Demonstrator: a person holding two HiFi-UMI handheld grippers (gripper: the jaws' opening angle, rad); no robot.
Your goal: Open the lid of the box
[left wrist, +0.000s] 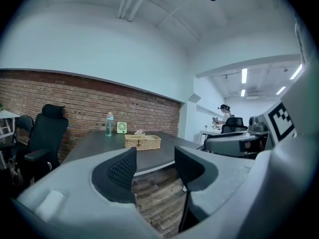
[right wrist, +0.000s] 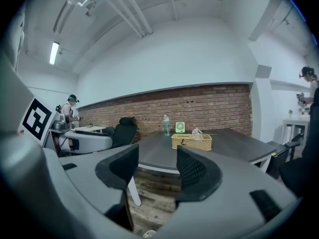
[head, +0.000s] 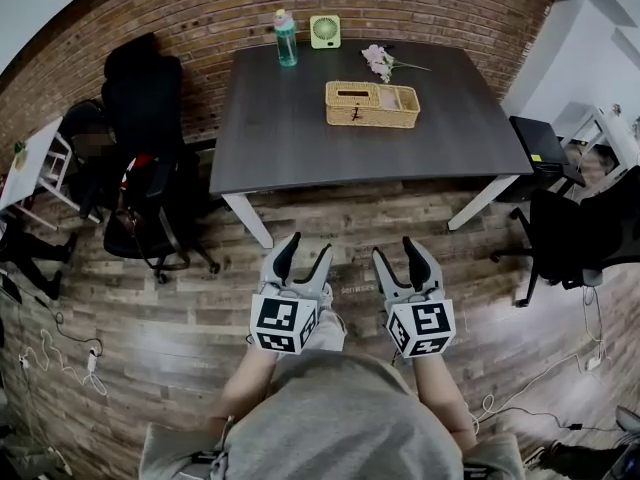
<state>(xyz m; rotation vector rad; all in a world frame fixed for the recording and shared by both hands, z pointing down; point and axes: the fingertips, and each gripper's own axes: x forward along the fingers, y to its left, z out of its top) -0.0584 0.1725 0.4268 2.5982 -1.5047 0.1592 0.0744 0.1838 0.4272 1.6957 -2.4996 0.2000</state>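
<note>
A wicker box (head: 371,104) with a closed lid and small clasp sits on the dark table (head: 300,138), toward its far right part. It also shows small and distant in the left gripper view as the box (left wrist: 142,142) and in the right gripper view as the box (right wrist: 191,141). My left gripper (head: 306,251) and right gripper (head: 396,252) hover over the wooden floor, well short of the table's near edge. Both stand open with nothing between their jaws.
A teal water bottle (head: 286,38), a small green fan (head: 325,31) and a pink flower sprig (head: 381,62) stand at the table's far edge. Black office chairs sit left (head: 140,158) and right (head: 575,233). Cables lie on the floor. A person (left wrist: 223,117) stands far off.
</note>
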